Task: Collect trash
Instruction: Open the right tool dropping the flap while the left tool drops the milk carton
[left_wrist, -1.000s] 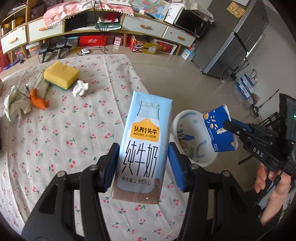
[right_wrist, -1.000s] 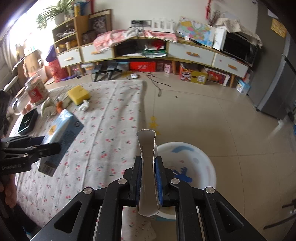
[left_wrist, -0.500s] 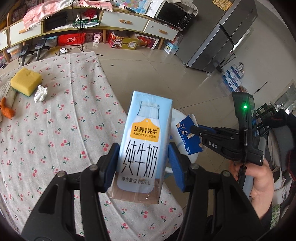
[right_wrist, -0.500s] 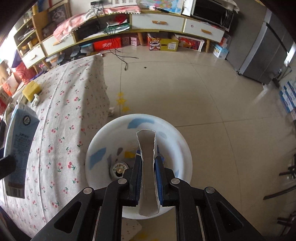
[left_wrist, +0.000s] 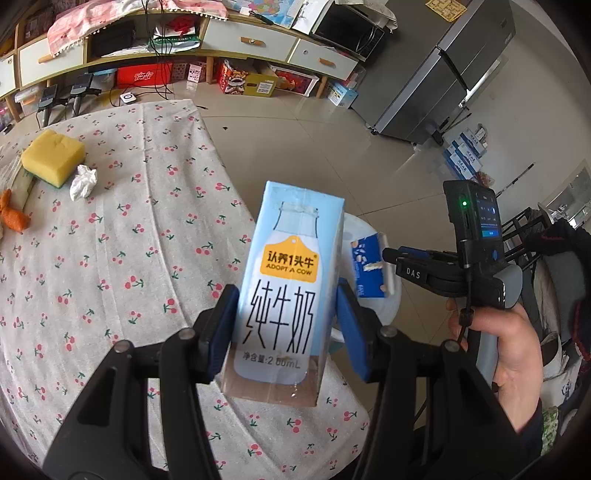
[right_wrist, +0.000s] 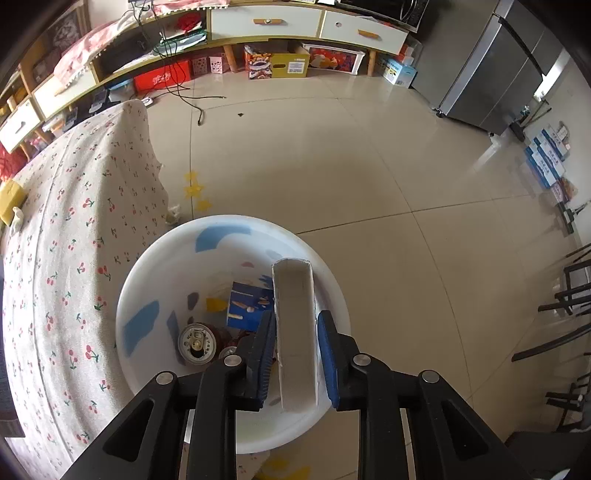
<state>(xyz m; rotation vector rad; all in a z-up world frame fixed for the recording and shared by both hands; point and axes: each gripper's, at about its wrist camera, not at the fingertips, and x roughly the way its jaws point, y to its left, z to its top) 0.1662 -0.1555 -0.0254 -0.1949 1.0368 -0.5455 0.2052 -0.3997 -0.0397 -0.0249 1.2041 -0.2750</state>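
Cardboard from the small blue carton (right_wrist: 295, 332) is sitting between your right gripper's (right_wrist: 295, 343) pads, and those jaws have just been opening: a gap is showing on the left pad's side, so the pads are no longer pinching the carton. It is hanging directly over the white bin (right_wrist: 147, 273), which is lying straight below and ahead of that claw. Already in the bin, just left of the claw's tips, you are looking at a drink can (right_wrist: 197, 343) and another blue carton (right_wrist: 249, 306), so part of the collecting is done.

Your left gripper (left_wrist: 286, 325) is clamping the tall pale-blue milk carton (left_wrist: 288, 295) upright at a middling width, both pads pressing on its sides. It is hovering above the cherry-print tablecloth (left_wrist: 129, 258), with the bin's rim peeking out just right of the carton; that piece is likely the next to go in.

Far ahead and to the left of that claw, more things are waiting on the cloth: a crumpled tissue (left_wrist: 83, 181) touching a yellow sponge (left_wrist: 53, 157), and an orange scrap (left_wrist: 14, 218) near the edge. Whether the sponge counts as trash, you are the one judging. By my reckoning you are roughly midway, with a few pieces left.
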